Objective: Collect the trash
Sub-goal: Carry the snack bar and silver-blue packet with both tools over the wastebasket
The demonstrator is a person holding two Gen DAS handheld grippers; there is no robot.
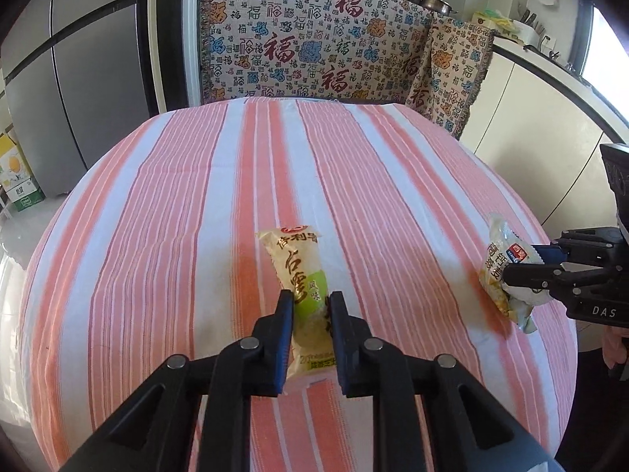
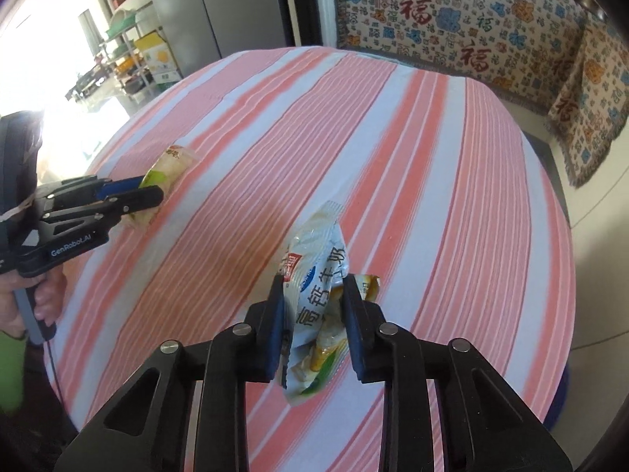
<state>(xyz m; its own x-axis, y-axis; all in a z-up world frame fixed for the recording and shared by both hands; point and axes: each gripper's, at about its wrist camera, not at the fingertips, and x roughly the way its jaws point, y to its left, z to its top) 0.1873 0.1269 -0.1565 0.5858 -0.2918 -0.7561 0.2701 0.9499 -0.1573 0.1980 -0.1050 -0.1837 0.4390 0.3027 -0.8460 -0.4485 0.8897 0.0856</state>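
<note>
A yellow-and-green snack wrapper (image 1: pixel 298 275) lies on the striped tablecloth (image 1: pixel 177 216), and my left gripper (image 1: pixel 311 303) is shut on its near half. The same wrapper (image 2: pixel 167 173) shows at the left of the right wrist view, pinched by the left gripper (image 2: pixel 151 188). A crumpled white-and-blue wrapper (image 2: pixel 318 275) stands up between the pads of my right gripper (image 2: pixel 314 287), which is shut on it. In the left wrist view that wrapper (image 1: pixel 507 259) hangs just above the cloth at the right, clamped by the right gripper (image 1: pixel 523 263).
The round table's striped cloth (image 2: pixel 432 157) falls away at every edge. A patterned throw covers a seat (image 1: pixel 314 47) behind the table. A grey fridge (image 1: pixel 59 78) stands at the left with cartons (image 1: pixel 15 173) beside it, and a kitchen counter (image 1: pixel 530 59) at the right. A hand (image 2: pixel 43 295) grips the left handle.
</note>
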